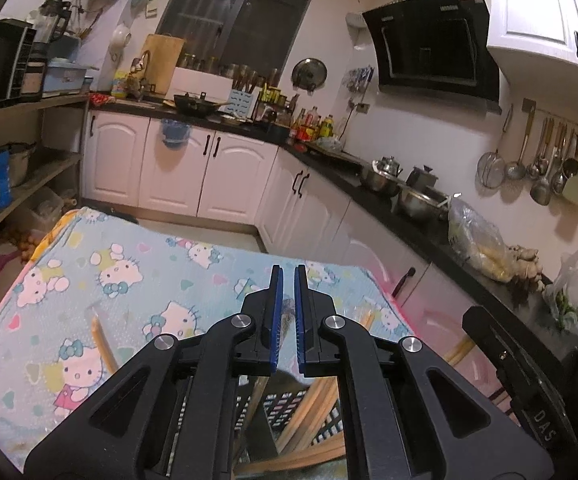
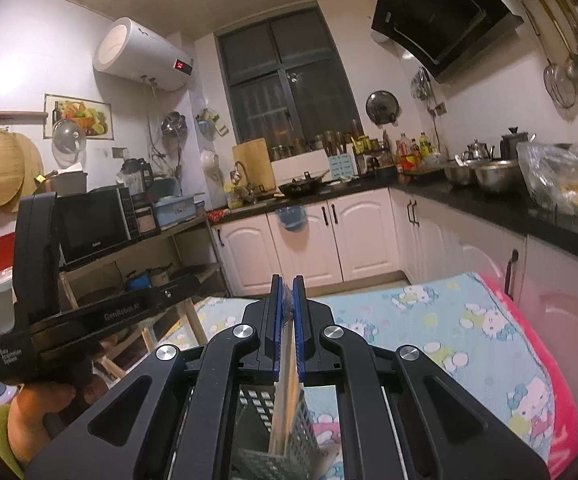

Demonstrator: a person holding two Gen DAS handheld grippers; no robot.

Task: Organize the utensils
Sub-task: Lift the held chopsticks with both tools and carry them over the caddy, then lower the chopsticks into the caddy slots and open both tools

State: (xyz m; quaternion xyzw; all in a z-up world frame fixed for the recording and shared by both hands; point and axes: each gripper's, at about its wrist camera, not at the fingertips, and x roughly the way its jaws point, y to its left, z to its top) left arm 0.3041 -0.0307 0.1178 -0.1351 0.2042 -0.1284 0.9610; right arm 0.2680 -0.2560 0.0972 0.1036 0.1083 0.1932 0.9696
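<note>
In a home kitchen, the left gripper (image 1: 288,276) is held over a cartoon-print cloth (image 1: 137,276), jaws nearly together with nothing visibly gripped. The right gripper (image 2: 287,286) is clamped on a thin stick (image 2: 285,380) running toward 6 o'clock beside a perforated holder (image 2: 265,408). Chopsticks (image 1: 103,344) are seen at 9 o'clock of the left gripper.
</note>
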